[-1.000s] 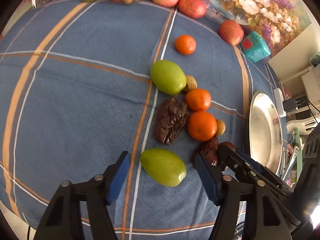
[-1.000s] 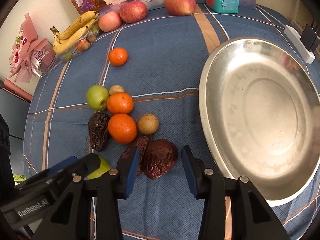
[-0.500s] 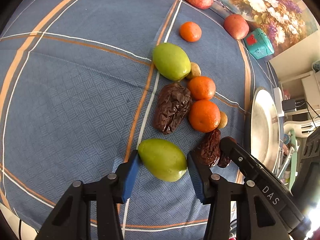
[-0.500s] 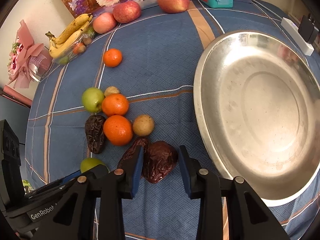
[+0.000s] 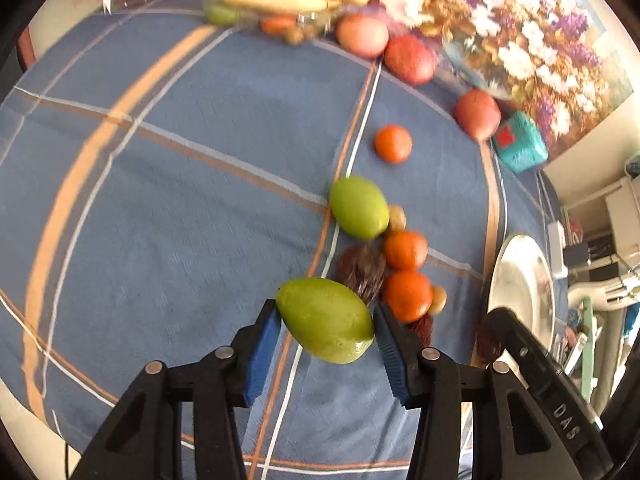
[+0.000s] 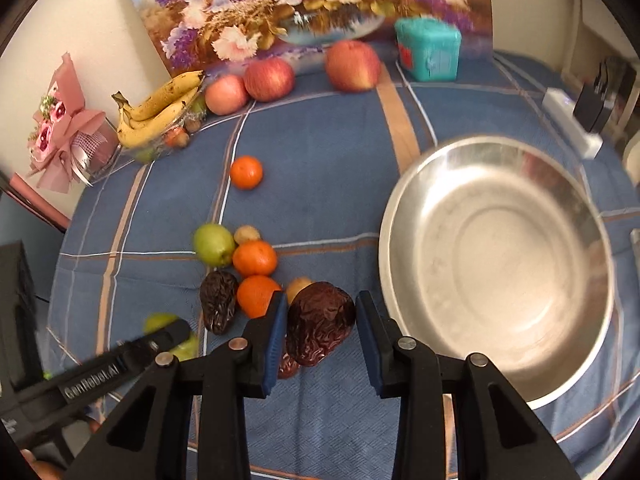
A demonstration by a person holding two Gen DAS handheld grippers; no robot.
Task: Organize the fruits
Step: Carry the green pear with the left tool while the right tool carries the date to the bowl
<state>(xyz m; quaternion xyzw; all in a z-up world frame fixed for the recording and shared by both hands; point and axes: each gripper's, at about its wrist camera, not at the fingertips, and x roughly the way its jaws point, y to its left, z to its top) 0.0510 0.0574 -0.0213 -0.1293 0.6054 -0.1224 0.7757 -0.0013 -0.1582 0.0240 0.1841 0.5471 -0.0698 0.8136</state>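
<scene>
My left gripper (image 5: 326, 322) is shut on a green mango-shaped fruit (image 5: 326, 318), held above the blue cloth. My right gripper (image 6: 321, 328) is shut on a wrinkled dark brown date (image 6: 320, 320), also off the cloth, just left of the steel bowl (image 6: 404, 208). On the cloth remain a second green fruit (image 5: 359, 207), two oranges (image 5: 405, 249) side by side, another dark date (image 6: 218, 306), small tan fruits (image 6: 247, 235) and a lone orange (image 6: 246, 172) farther back. The left gripper's arm (image 6: 120, 364) shows at the lower left of the right wrist view.
Bananas (image 6: 160, 114) lie in a clear tray at the back left, with three red apples (image 6: 269, 79) along a flower painting (image 6: 300, 8). A teal box (image 6: 428, 54) stands at the back right, a pink bouquet (image 6: 64, 128) at far left. A white power strip (image 6: 572, 128) lies beyond the bowl.
Both grippers closed on their fruits and rose: the green fruit and the dark date have come up off the cloth. The views tilted up toward the back of the table.
</scene>
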